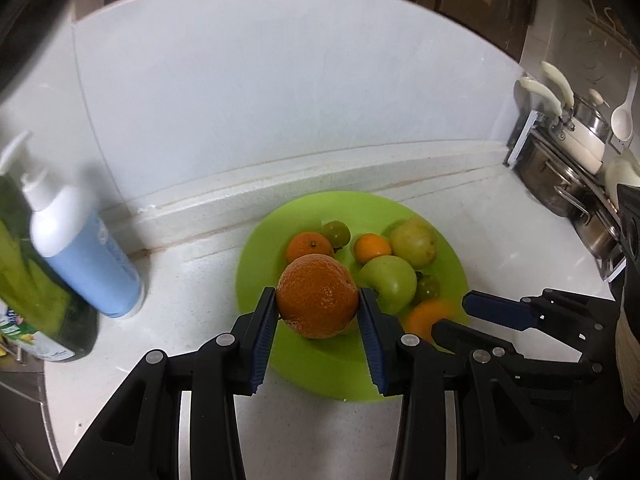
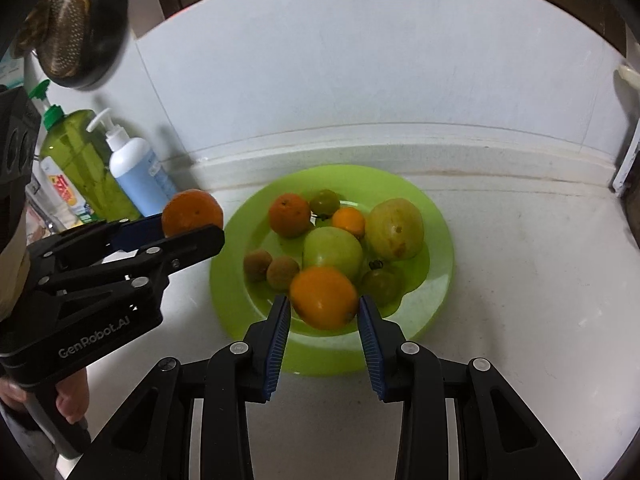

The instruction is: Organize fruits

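A green plate (image 1: 256,256) (image 2: 436,224) on the white counter holds several fruits: oranges, a green apple (image 1: 390,282) (image 2: 332,250), a yellow-green pear (image 1: 414,240) (image 2: 396,228), small green tomatoes and two brown lychees (image 2: 272,268). My left gripper (image 1: 318,300) is shut on a large orange (image 1: 318,296) (image 2: 192,212) and holds it above the plate's left edge. My right gripper (image 2: 324,306) is closed around a smooth orange (image 2: 324,298) (image 1: 426,314) over the plate's near side; its fingers touch the fruit.
A white-and-blue pump bottle (image 1: 80,256) (image 2: 136,172) and a green bottle (image 1: 36,280) (image 2: 80,160) stand at the left by the wall. Steel pots and utensils on a rack (image 1: 576,168) are at the right. A dark strainer (image 2: 76,20) hangs upper left.
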A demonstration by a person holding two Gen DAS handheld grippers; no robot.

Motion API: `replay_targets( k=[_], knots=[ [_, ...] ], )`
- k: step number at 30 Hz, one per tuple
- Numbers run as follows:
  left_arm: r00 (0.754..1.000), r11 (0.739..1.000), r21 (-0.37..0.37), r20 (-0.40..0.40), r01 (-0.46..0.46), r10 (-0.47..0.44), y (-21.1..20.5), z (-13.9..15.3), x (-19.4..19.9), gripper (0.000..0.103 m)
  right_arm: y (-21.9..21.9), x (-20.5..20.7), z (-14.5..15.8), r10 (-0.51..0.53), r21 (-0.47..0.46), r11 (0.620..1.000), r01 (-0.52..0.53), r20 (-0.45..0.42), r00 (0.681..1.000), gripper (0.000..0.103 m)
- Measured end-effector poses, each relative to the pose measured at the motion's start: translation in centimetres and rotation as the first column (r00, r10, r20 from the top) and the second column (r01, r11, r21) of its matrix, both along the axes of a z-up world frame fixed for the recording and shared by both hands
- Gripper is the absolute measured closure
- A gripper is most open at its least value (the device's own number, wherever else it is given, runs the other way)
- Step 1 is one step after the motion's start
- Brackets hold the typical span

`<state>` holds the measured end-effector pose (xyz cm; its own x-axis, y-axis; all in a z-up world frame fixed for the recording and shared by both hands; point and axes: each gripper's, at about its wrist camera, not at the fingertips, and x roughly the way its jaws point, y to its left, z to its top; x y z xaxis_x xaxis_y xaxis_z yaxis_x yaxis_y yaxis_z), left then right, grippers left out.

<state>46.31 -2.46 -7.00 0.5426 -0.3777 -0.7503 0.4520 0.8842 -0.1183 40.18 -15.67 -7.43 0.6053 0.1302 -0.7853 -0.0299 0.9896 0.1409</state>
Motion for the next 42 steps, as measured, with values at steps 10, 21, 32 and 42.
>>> replay_targets(
  k=[10,21,32,42],
  knots=[
    [1.000,1.000,0.015,-0.021,0.022,-0.021,-1.3,-1.6,1.9,0.063,-0.5,1.3,-1.4,-0.017,0.004,1.000,0.017,-0.028,0.999,0.067],
    [1.000,1.000,0.008,0.007,-0.026,0.026,-0.1,-0.4,-0.1,0.061,-0.2,0.4,-0.8,-0.024,-0.004,1.000,0.024,-0.008,1.000,0.067],
    [0.983,0.990,0.044,0.136,-0.133,0.126,3.6,2.7,-6.8,0.040,0.4,-4.2,1.2,-0.069,0.004,0.998,0.069,0.038,0.997,0.066],
    [0.969,0.992,0.039,0.221,-0.123,0.112,5.9,5.1,-13.0,0.021,2.3,-11.1,3.6,-0.160,-0.008,0.987,0.163,0.122,0.979,0.050]
  ],
)
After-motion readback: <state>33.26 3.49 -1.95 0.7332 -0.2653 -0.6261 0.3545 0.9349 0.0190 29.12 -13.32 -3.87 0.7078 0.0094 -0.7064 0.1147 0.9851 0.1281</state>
